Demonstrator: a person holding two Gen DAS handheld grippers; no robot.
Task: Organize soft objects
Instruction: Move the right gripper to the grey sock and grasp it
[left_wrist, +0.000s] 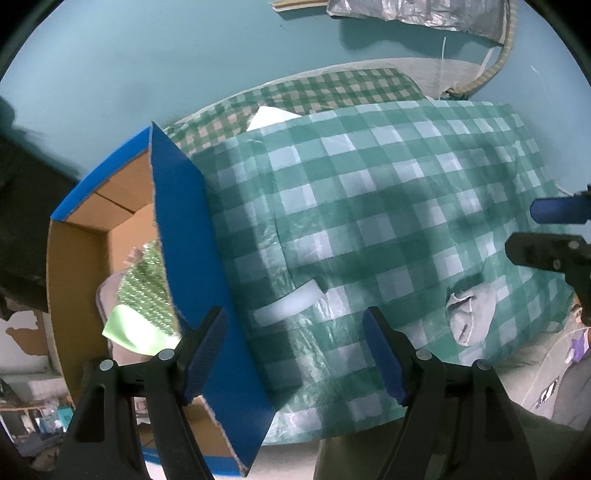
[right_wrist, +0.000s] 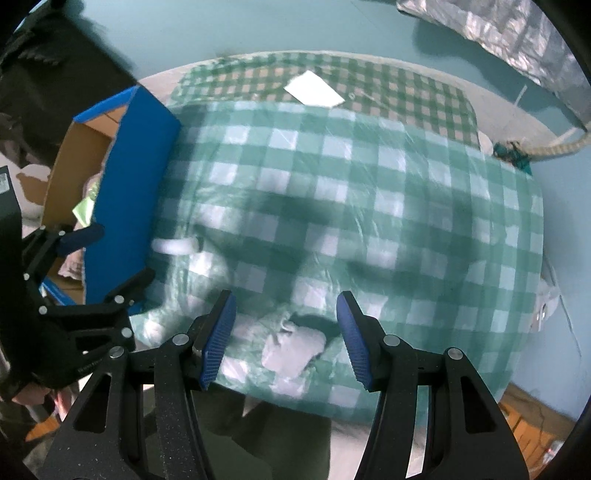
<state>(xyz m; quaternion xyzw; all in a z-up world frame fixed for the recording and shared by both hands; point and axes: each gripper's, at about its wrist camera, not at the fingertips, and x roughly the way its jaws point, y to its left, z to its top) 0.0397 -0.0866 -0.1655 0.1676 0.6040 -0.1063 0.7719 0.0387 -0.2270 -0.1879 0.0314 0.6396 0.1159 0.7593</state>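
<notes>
A crumpled grey cloth (right_wrist: 293, 349) lies near the front edge of the green-checked table cover (right_wrist: 332, 177); it also shows in the left wrist view (left_wrist: 467, 314). My right gripper (right_wrist: 286, 338) is open and empty, just above the cloth, one finger on each side. A white strip (left_wrist: 288, 304) lies on the cover close to the blue cardboard box (left_wrist: 192, 236). My left gripper (left_wrist: 293, 352) is open and empty, above the box's right wall and the white strip. A green sponge-like thing (left_wrist: 142, 306) lies inside the box. The left gripper also shows in the right wrist view (right_wrist: 110, 254).
A white paper (right_wrist: 313, 89) lies on a darker checked cover (right_wrist: 406, 96) at the back. Silver foil sheet (right_wrist: 509, 33) hangs on the teal wall. The box stands at the table's left edge (right_wrist: 133, 177). My legs are below the table front.
</notes>
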